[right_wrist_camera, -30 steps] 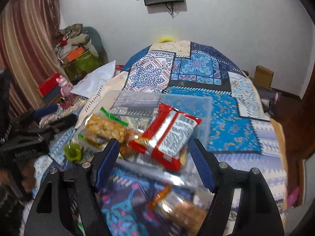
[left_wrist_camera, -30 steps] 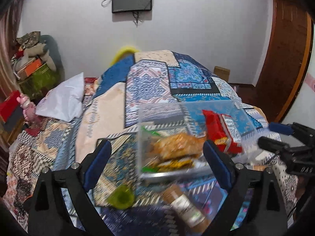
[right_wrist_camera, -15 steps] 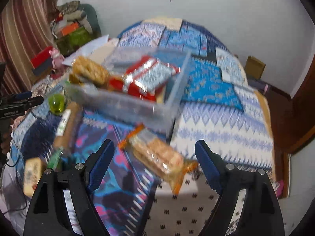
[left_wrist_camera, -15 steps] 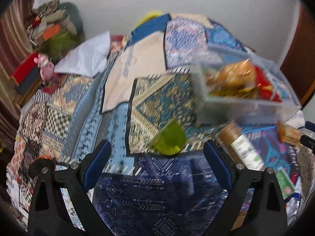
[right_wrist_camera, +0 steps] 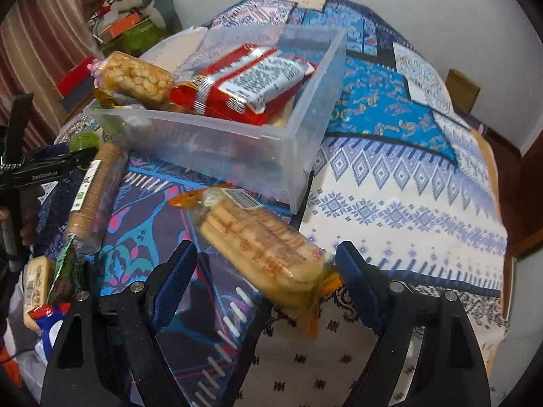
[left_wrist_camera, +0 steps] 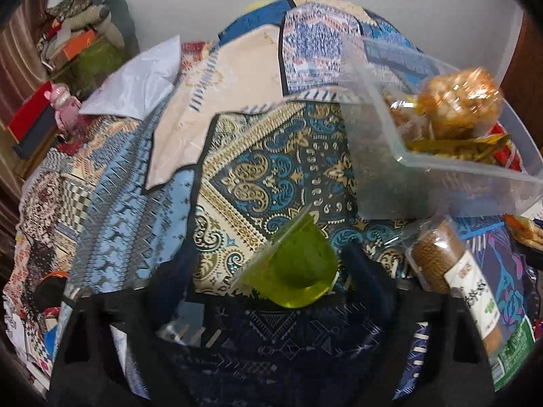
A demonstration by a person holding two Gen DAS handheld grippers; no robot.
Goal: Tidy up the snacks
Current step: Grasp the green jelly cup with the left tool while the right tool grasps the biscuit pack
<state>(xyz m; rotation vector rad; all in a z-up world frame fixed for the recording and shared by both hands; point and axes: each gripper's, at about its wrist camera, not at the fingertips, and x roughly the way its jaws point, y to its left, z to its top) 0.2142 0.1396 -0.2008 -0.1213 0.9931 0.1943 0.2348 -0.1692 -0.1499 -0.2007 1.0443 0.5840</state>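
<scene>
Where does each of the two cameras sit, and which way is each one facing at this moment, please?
Left wrist: on the left gripper, looking steeply down along its closing fingers at the green jelly cup between them; only the gripper shows.
Right wrist: on the right gripper, looking down at the biscuit pack between its open fingers; the left gripper shows at the left edge.
Shared: the clear bin, the brown cracker roll, the patterned bedspread.

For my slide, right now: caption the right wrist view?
Open right gripper straddles a biscuit packet lying before the clear snack bin.
</scene>
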